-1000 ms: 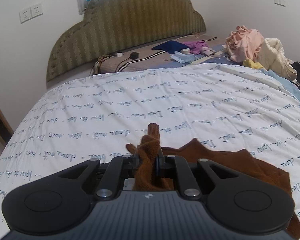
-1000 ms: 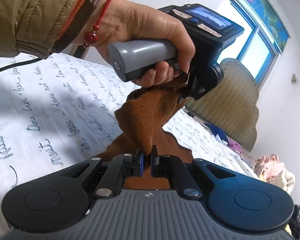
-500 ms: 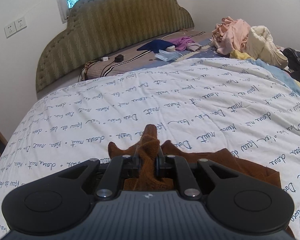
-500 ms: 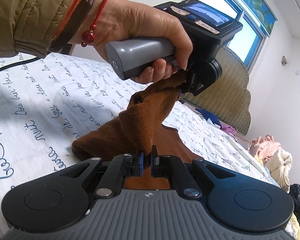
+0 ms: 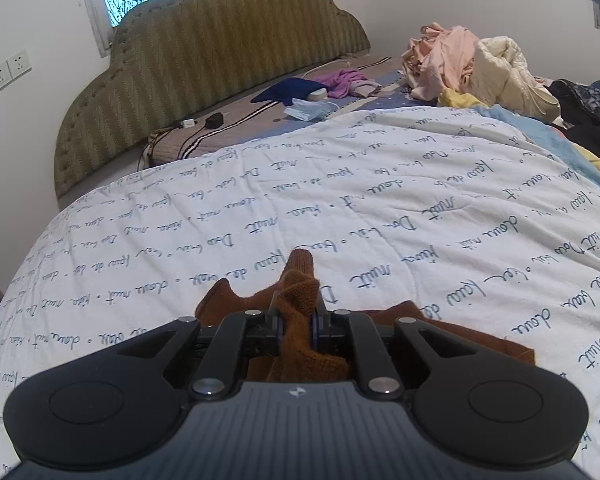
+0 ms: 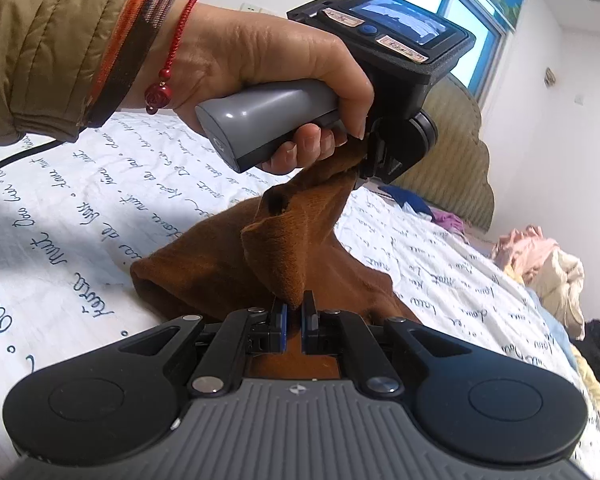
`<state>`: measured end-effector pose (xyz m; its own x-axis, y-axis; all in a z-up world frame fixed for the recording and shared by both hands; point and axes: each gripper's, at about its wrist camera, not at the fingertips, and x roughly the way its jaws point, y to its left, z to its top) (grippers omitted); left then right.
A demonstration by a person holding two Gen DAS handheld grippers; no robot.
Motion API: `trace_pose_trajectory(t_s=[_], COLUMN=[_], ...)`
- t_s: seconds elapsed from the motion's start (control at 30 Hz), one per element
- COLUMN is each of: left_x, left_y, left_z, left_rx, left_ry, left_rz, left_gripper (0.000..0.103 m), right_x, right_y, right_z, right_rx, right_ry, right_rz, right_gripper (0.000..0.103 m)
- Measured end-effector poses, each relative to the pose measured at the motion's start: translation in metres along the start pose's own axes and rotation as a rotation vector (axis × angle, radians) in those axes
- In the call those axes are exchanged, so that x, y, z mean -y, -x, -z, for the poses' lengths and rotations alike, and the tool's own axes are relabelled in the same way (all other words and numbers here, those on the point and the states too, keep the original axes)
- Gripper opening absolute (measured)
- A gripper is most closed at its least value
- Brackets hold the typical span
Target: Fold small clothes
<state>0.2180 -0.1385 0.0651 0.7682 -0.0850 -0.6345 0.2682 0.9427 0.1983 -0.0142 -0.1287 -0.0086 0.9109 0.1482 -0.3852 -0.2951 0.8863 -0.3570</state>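
Observation:
A small brown knitted garment (image 5: 296, 296) lies partly on the white quilt with blue script (image 5: 340, 208). My left gripper (image 5: 296, 320) is shut on a bunched corner of it, and a tip of the cloth sticks out past the fingers. In the right wrist view my right gripper (image 6: 294, 312) is shut on another corner of the brown garment (image 6: 228, 264). The cloth hangs stretched between that corner and the left gripper (image 6: 364, 164), which a hand holds above and beyond. The lower part rests on the quilt (image 6: 60, 216).
An olive padded headboard (image 5: 204, 52) stands at the far end of the bed. A heap of pink and cream clothes (image 5: 468, 64) lies at the far right, also in the right wrist view (image 6: 540, 256). Blue and purple clothes (image 5: 320, 88), a face mask and a charger lie near the headboard.
Both grippers keep hold of the brown garment. The left gripper has moved nearer the right one and lower, so the cloth between them folds over and more lies on the quilt.

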Motion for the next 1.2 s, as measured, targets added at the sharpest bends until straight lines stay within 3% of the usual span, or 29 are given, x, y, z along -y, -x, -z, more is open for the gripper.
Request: trace_pose_trajectory(t_s=[0.6, 1.2], left_x=[0.061, 0.088], left_y=[-0.029, -0.048], left_z=[-0.003, 0.001], left_rx=[-0.046, -0.083], left_ry=[-0.045, -0.067], left_rz=[0.040, 0.056], left_gripper=[0.012, 0.012], right_x=[0.045, 0.063], right_y=[0.008, 0.008], right_z=[0.032, 0.048], right_rx=[-0.075, -0.129], right_ry=[-0.166, -0.249], right_rz=[0.001, -0.018], right_gripper=[0.007, 0.007])
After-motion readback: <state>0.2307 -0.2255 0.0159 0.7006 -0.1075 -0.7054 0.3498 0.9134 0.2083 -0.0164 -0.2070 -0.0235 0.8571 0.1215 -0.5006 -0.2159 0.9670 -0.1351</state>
